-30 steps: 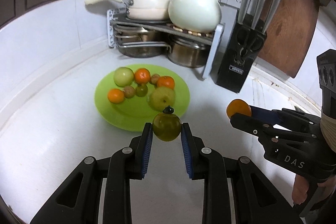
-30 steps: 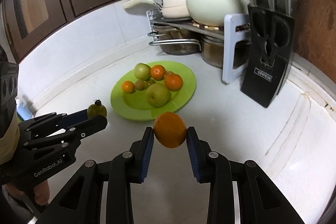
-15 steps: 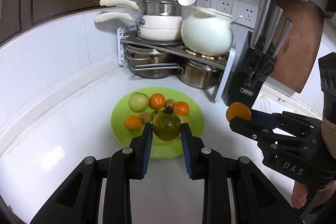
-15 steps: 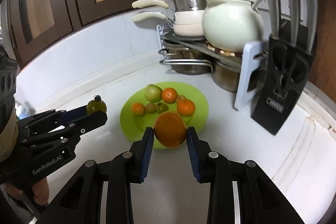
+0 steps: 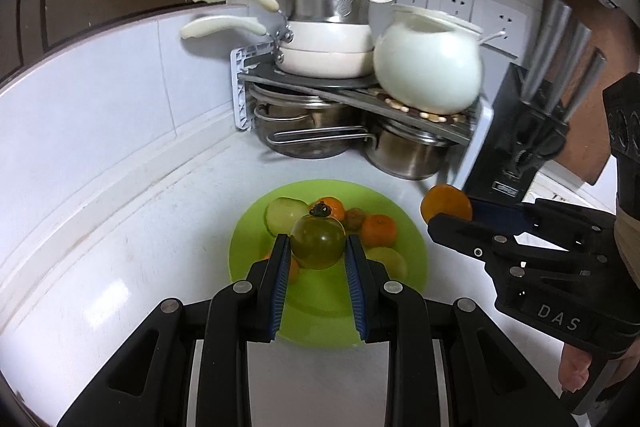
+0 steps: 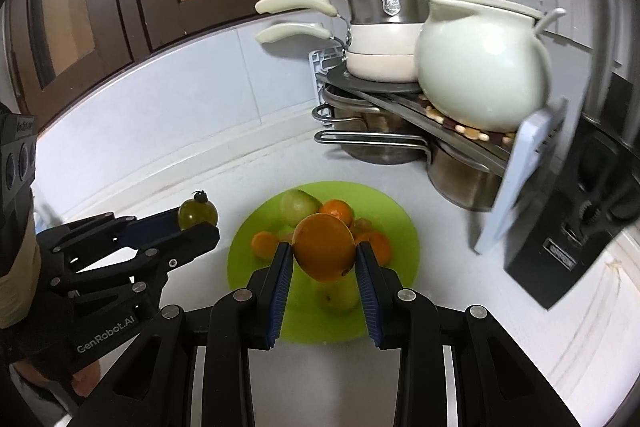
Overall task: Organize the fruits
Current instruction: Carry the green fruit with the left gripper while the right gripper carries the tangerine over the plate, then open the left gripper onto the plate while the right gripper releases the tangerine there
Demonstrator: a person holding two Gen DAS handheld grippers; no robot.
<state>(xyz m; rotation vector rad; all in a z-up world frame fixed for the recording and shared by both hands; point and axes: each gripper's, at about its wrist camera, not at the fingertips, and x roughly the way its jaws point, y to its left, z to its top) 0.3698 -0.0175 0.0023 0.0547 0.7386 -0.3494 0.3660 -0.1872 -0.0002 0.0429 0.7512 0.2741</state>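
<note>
I have the left gripper (image 5: 317, 254) clamped on a green tomato (image 5: 318, 242) and the right gripper (image 6: 323, 259) clamped on an orange (image 6: 324, 247), both above the green plate (image 5: 256, 223). Fruit crowds the plate from 10 to 2 o'clock, so I judge either piece could strike it and roll off.

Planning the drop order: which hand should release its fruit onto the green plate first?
Left, narrowly. Its tongs hold the green fruit over the plate; the right tongs hold the orange above piled fruit.

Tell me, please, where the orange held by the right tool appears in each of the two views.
Left wrist view: the orange is at right of centre, right of the green plate.
Right wrist view: the orange is at centre, in front of the green plate.
Shared landmark: the white pot.
</note>
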